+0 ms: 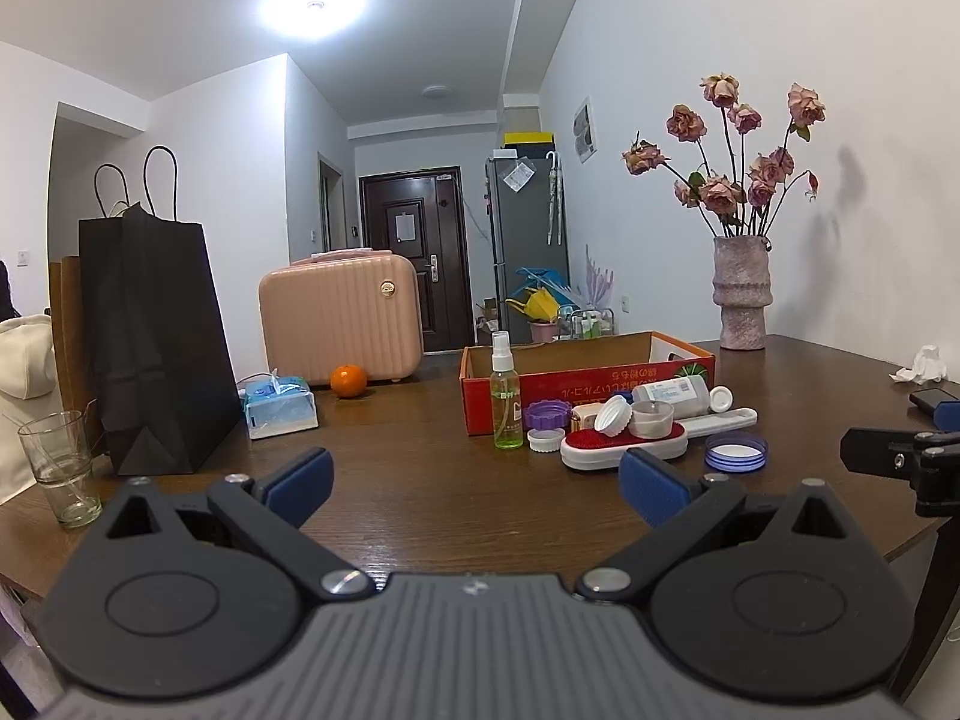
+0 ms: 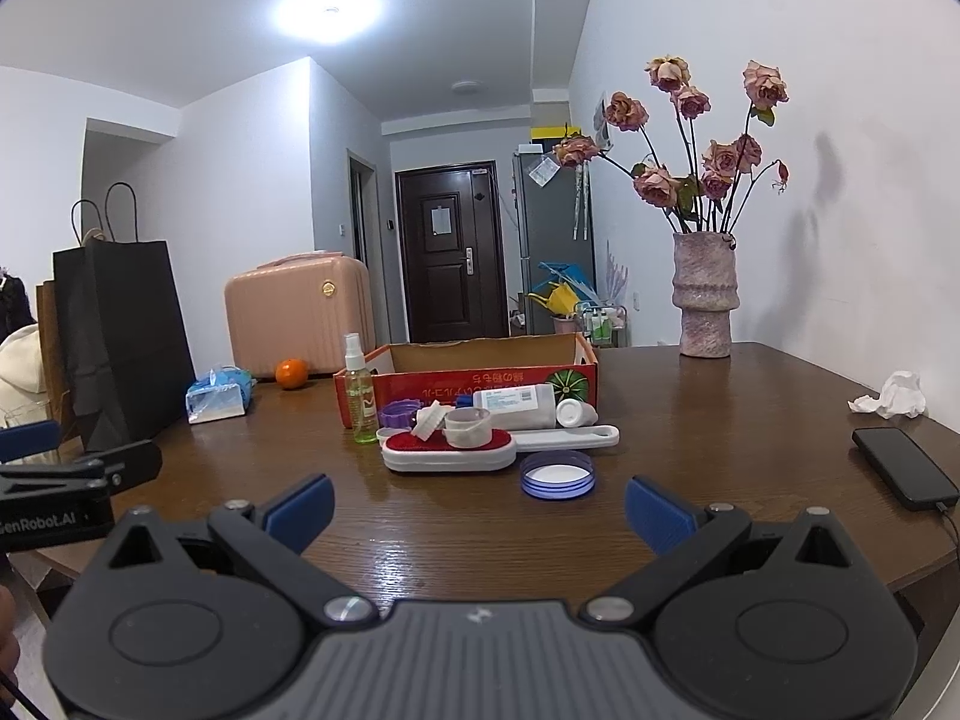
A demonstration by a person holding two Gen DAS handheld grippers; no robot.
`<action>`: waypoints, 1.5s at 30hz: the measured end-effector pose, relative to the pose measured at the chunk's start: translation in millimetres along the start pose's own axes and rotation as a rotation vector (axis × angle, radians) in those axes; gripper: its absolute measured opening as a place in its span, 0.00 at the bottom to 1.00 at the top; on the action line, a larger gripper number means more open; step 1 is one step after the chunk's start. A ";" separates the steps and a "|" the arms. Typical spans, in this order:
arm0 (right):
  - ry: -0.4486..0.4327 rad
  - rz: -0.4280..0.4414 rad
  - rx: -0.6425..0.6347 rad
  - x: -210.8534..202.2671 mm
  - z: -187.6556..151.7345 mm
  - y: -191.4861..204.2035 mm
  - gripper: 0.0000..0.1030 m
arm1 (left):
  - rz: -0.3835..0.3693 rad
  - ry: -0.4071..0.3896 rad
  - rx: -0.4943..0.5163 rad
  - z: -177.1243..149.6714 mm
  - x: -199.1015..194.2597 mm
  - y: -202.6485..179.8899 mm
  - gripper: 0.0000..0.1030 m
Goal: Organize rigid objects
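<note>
The left gripper hangs low over the near edge of the desk, its blue pads spread wide with nothing between them. The right gripper is the same: wide apart and empty.

The things to sort sit bunched mid-desk, just in front of the red cardboard box. Nearest is a blue-rimmed lid. Just beyond it lies a white-and-red tray-like piece with a white cap and a beige ring resting on top. Behind lie a white bottle on its side and a long white flat piece. At the left stands a green spray bottle, beside a purple lid.

The likeliest trouble, I think, is crowding. Wide-spread pads reaching for one item could nudge its neighbours, and the loose pieces on the tray could slide off. The upright spray bottle looks easy to tip. The low lid gives little edge, so a pinch may slip.

The box's inside is hidden behind its near wall. The small lids by the spray bottle overlap, so their count is unclear. The box's print is too small to read. A phone lies well off to the right.
</note>
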State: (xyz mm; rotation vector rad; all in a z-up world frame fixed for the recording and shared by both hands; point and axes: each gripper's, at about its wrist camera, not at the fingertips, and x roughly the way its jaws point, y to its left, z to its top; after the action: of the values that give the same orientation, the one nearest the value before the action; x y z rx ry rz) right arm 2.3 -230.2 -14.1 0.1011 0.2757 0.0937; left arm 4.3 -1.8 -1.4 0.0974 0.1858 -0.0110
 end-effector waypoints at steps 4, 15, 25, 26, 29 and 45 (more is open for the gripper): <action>0.012 -0.005 0.007 2.2 -1.1 -2.5 1.00 | -0.007 0.014 -0.002 -1.8 2.1 0.1 1.00; 0.010 0.010 -0.012 3.1 -3.0 2.1 1.00 | -0.005 0.054 -0.020 -6.2 8.4 2.4 1.00; 0.005 0.004 -0.008 2.5 -2.8 0.2 1.00 | -0.008 0.057 -0.015 -5.7 7.2 1.6 1.00; 0.007 0.004 -0.008 2.9 -3.5 0.0 1.00 | -0.009 0.059 -0.012 -5.4 7.7 1.4 1.00; 0.011 0.001 -0.007 6.1 -4.5 -2.2 1.00 | -0.009 0.071 -0.002 -4.9 14.3 1.4 1.00; 0.067 -0.016 0.043 91.9 -2.5 -46.1 1.00 | -0.141 0.275 0.032 -5.8 123.7 -8.8 1.00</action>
State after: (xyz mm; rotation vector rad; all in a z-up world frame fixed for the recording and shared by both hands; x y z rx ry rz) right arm 93.3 -265.9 -46.2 0.1387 0.3450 0.0752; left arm 124.5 -10.2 -30.9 0.1175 0.4669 -0.1412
